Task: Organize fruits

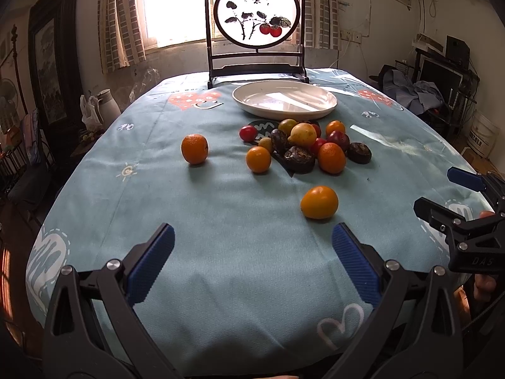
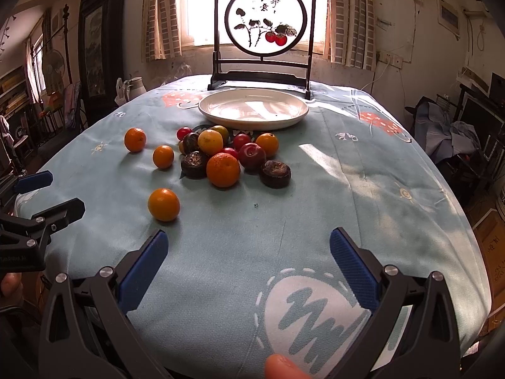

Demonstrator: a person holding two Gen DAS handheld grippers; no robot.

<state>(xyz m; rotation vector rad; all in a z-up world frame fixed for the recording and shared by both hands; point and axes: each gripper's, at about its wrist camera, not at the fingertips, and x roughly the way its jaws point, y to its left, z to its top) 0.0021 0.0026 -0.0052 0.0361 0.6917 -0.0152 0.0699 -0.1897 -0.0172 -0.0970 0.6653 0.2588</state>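
Note:
A heap of fruit (image 1: 303, 145) (image 2: 227, 154) lies mid-table: oranges, red plums, a yellow lemon (image 1: 303, 135) and dark wrinkled fruits. Three oranges sit apart from it, one at the left (image 1: 194, 148) (image 2: 135, 139), one beside the heap (image 1: 258, 159) (image 2: 163, 156), one nearest me (image 1: 319, 202) (image 2: 163, 204). Behind the heap stands an empty white plate (image 1: 252, 107) (image 2: 217, 115). My left gripper (image 1: 252, 246) is open over bare cloth, short of the nearest orange. My right gripper (image 2: 249, 252) is open too, to the right of that orange, holding nothing.
A framed round painting on a dark stand (image 1: 256, 22) (image 2: 264, 22) rises at the table's far edge behind the plate. The blue patterned tablecloth (image 1: 221, 205) (image 2: 315, 189) drops off at both sides. Furniture and clutter surround the table. A fingertip (image 2: 281, 368) shows at the bottom.

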